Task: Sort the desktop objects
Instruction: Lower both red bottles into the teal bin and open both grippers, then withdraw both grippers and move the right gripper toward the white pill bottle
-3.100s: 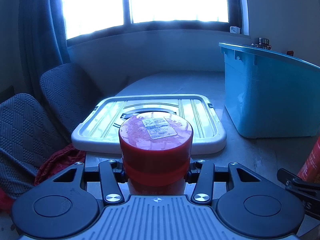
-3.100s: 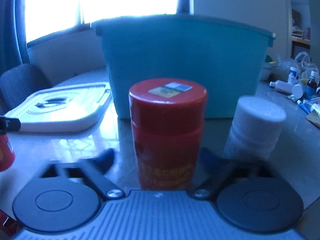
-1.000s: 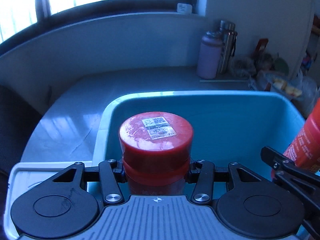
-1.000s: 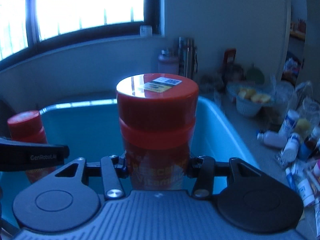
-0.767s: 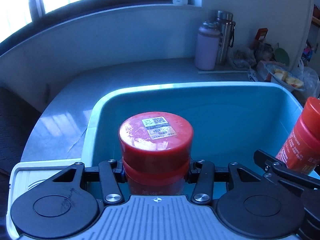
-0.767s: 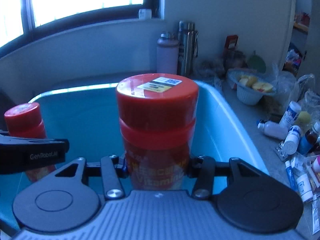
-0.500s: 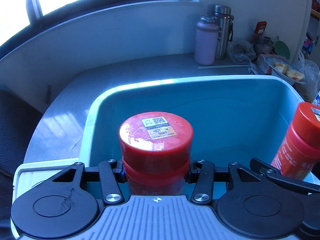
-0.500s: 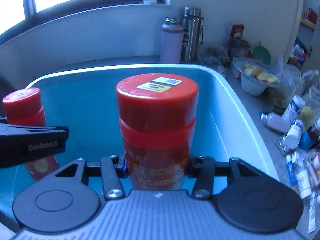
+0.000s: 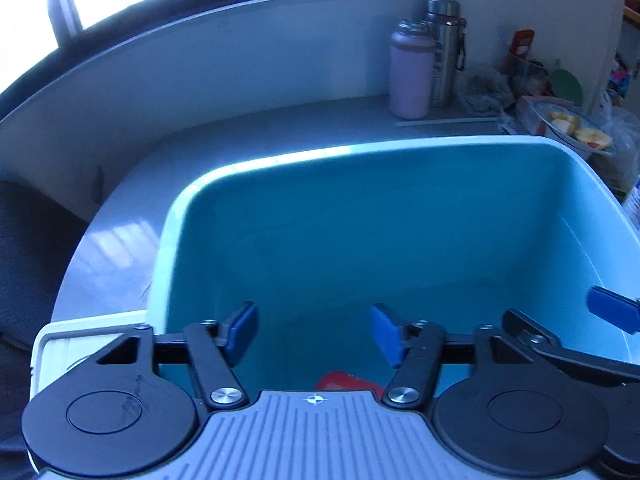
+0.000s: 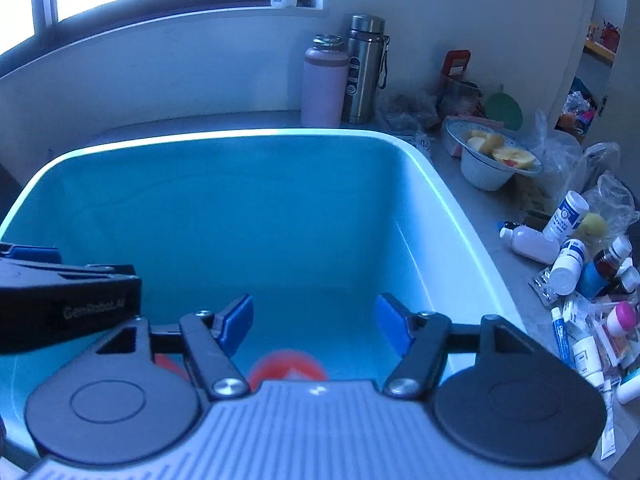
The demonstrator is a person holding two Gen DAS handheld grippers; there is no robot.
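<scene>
**Q:** Where are the task's objects, and which way do they point?

**A:** Two red-capped bottles lie low inside the teal bin [image 10: 280, 208]. In the right wrist view, one red bottle [image 10: 286, 364] shows just above the gripper body, its round cap facing the camera; the picture is blurred, so its long axis cannot be fixed with certainty. A second red patch [image 10: 170, 364] sits to its left, mostly hidden behind the finger linkage. In the left wrist view, only a red sliver of a bottle [image 9: 344, 380] appears at the near bottom of the bin [image 9: 380, 216]; its orientation cannot be told.

**Q:** What is the state of the tongs?

**A:** The left gripper [image 9: 314, 330] has its blue pads spread wide with nothing between them, above the bin's near-left part. The right gripper [image 10: 314, 320] is likewise spread and empty, above the bin's near side. Each gripper's tip shows in the other's view: the right one at the right edge of the left view, the left one at the left edge of the right view.

**Q:** What surrounds the bin?

**A:** A grey counter [image 10: 200, 122] carries it. A white lid [image 9: 60, 340] lies just beside its near-left corner. Far behind stand a pink bottle [image 10: 324, 80] and a steel flask [image 10: 366, 68], touching or nearly so. To the right are a bowl of fruit [image 10: 492, 156] and a scatter of small medicine bottles [image 10: 568, 264].
</scene>
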